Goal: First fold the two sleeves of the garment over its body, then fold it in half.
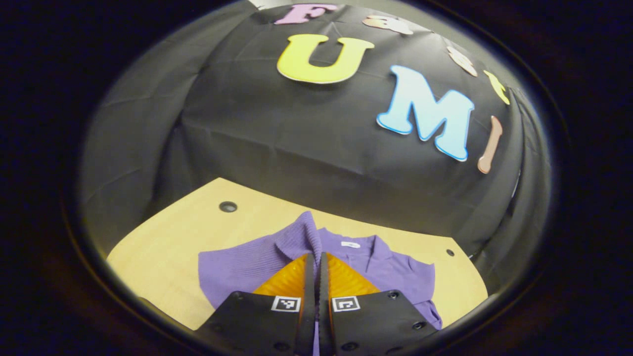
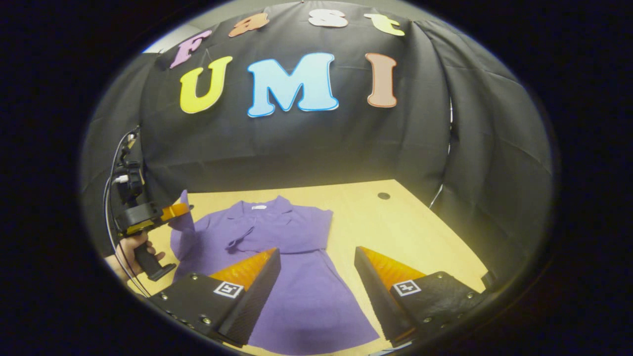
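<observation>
A purple short-sleeved garment (image 2: 301, 291) lies spread on a light wooden table (image 2: 405, 232), collar toward the booth's wall. In the left gripper view my left gripper (image 1: 315, 255) is shut on one sleeve (image 1: 307, 231), whose cloth bunches up between the tips, lifted off the table. The right gripper view shows that same gripper (image 2: 179, 210) at the garment's left edge, held by a hand (image 2: 132, 253). My right gripper (image 2: 316, 248) hovers open above the garment's lower body, with nothing between its fingers. The other sleeve (image 2: 316, 222) lies flat.
The table (image 1: 163, 247) has a small round hole (image 1: 228, 206) near its far corner, and the right gripper view shows another hole (image 2: 384, 196). Black cloth walls close the booth behind and at the sides. Bare wood lies to the right of the garment.
</observation>
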{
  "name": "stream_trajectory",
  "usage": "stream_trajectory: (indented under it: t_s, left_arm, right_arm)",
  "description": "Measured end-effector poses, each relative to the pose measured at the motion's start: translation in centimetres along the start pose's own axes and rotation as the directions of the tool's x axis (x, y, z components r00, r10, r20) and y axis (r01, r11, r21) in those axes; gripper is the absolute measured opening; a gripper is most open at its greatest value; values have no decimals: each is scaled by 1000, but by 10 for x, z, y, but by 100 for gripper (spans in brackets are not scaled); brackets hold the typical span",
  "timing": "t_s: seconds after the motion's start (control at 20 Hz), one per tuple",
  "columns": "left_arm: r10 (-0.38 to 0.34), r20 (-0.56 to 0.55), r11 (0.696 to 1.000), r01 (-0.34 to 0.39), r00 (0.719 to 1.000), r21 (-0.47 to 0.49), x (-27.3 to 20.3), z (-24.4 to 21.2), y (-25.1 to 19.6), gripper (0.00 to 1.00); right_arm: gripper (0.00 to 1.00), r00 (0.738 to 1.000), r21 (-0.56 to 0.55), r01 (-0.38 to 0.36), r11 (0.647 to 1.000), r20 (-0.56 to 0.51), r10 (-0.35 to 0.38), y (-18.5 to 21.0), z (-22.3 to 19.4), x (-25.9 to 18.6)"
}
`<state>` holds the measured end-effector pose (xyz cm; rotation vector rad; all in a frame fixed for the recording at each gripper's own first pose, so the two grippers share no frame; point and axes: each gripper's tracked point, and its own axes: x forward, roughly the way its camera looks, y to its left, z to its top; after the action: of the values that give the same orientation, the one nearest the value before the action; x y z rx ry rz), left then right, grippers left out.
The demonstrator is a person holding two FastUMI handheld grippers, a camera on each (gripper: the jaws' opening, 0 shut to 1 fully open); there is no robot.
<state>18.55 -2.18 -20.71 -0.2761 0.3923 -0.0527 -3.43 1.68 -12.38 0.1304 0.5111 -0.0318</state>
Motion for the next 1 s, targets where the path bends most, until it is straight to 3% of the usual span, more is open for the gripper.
stream_trajectory:
  t_s: [0.25,0.5,0.75,1.0]
  left_arm:
    - [-133,-24,988,134,991,79,29,-6,-75,9]
    - [-212,-72,961,221,975,166,55,-27,-128,9]
    - [-225,-147,936,256,963,241,78,-61,-151,9]
    - [-215,-217,925,270,952,266,87,-95,-171,9]
  right_arm:
    - [94,998,16,52,999,-24,-51,-17,-12,-9]
    - [94,993,39,111,993,-47,-109,-41,-27,-22]
    - [94,987,58,148,987,-72,-144,-61,-40,-31]
    - [94,989,71,121,990,-88,-115,-68,-50,-25]
